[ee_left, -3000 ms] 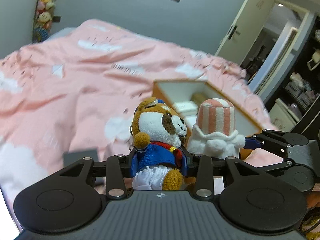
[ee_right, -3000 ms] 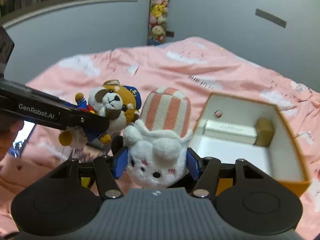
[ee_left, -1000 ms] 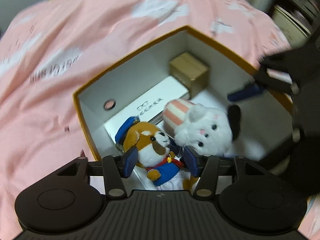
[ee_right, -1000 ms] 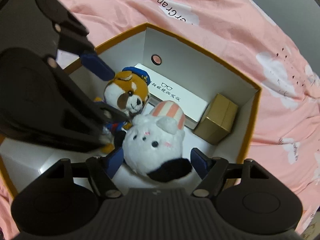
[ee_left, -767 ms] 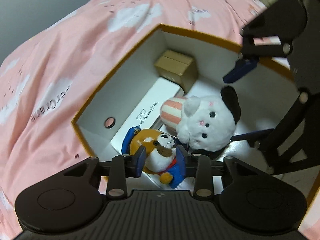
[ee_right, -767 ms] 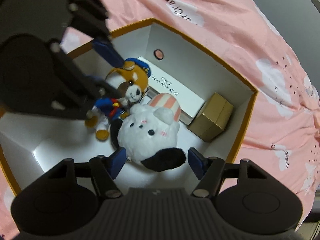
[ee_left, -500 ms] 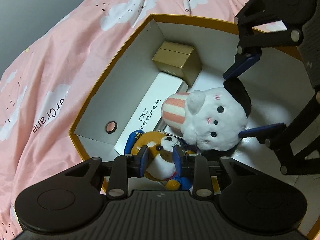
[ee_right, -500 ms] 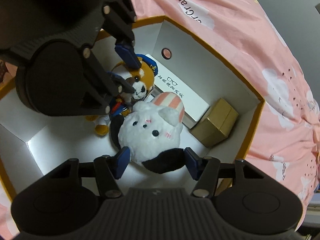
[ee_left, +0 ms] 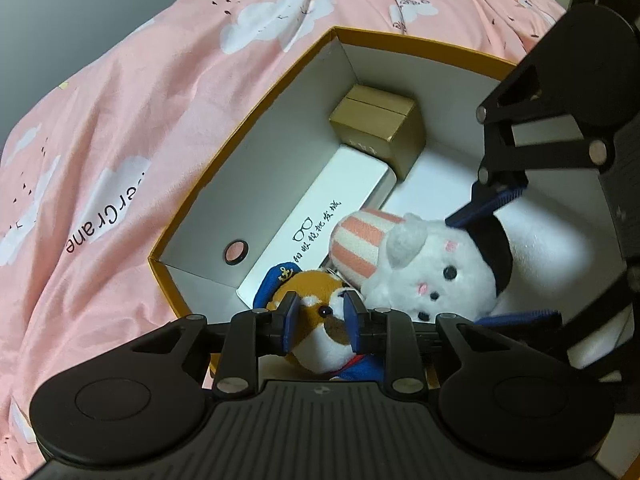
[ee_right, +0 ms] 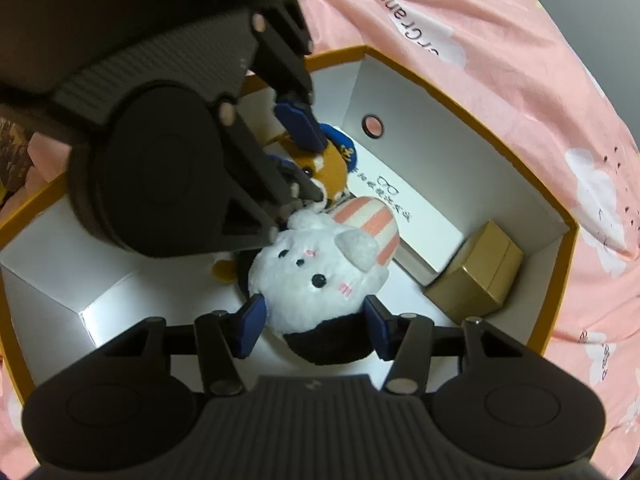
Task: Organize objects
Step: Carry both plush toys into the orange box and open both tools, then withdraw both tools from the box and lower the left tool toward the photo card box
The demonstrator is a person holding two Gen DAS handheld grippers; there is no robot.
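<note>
Left gripper: your left gripper (ee_left: pixel 319 316) pinches the head of the raccoon plush (ee_left: pixel 320 324), blue pads against both cheeks; its jaws have just been closing.
Right gripper: your right gripper (ee_right: pixel 312 328) has also just been closing, around the white plush (ee_right: pixel 316 276); the pads touch its flanks, though you cannot tell how firmly they press.
Raccoon plush: fuzzy orange-and-white fur, blue cap with a gold anchor; it lies in the near corner of the box, cap end towards the white case.
White plush: round, fleecy, with a black patch and a pink-and-white striped cap; it lies on the box floor just beside the raccoon, touching it, cap pointing at the case.
White case: a long, smooth, flat white case (ee_left: pixel 320 216) (printed with glasses) lies along the far wall.
Gold box: a matte, blocky gold box (ee_left: pixel 378 128) sits at the case's far end, in the corner.
Box: stiff card box (ee_left: pixel 248 152), white inside, orange rim, with a round finger hole.
Bed: a soft pink cloud-print bed cover (ee_left: pixel 120 128) lies under and beyond the box.
Views: only the right wrist shows the raccoon's tan foot (ee_right: pixel 224 270) poking out below the left gripper.
</note>
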